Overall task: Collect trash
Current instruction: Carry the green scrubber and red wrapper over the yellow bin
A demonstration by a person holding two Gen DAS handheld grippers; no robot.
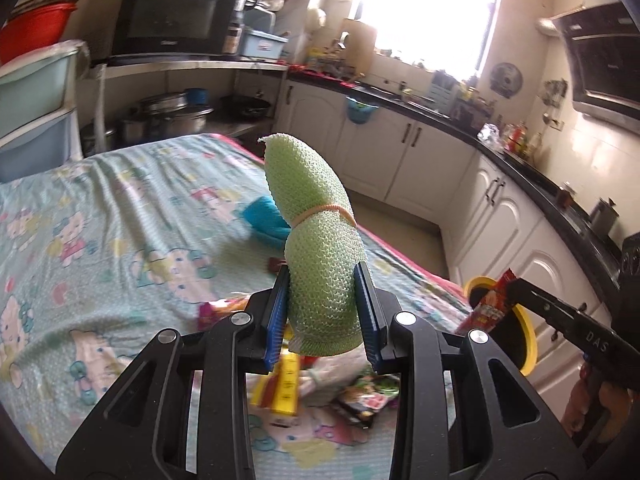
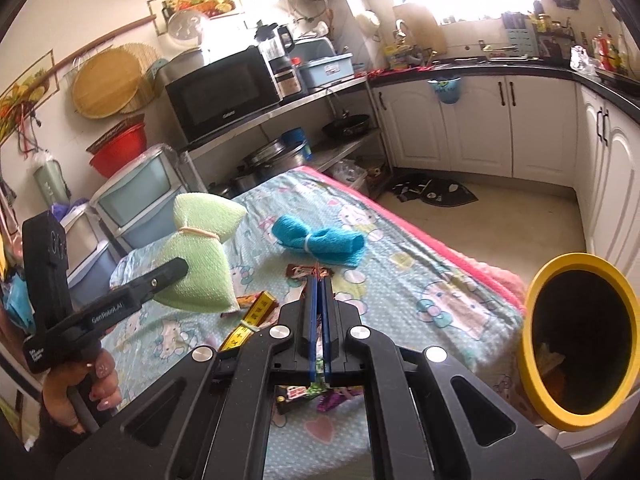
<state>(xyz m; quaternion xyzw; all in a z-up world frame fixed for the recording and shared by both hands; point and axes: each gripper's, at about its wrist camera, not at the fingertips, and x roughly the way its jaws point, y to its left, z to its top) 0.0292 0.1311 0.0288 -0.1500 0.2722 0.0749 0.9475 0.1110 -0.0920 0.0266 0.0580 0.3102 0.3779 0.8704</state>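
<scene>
Kitchen cupboards ring a surface [image 1: 80, 208] under a cartoon cloth. From the left wrist, the left gripper [image 1: 324, 312] pinches a green mesh bundle [image 1: 316, 240] low down, clear of the cloth; it looks light and squashy, so a hold near its rubber band should suit.

From the right wrist, the right gripper [image 2: 319, 316] has its jaws pressed together on a thin wrapper [image 2: 306, 271], flimsy and likely slippery. A yellow-rimmed bin [image 2: 580, 344] stands near.

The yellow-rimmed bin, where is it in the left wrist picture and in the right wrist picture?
Left wrist view: yellow-rimmed bin at lower right, partly behind a red wrapper.
Right wrist view: bin at the right edge, its dark mouth facing the camera.
Shared landmark: the microwave on the shelf.
</scene>
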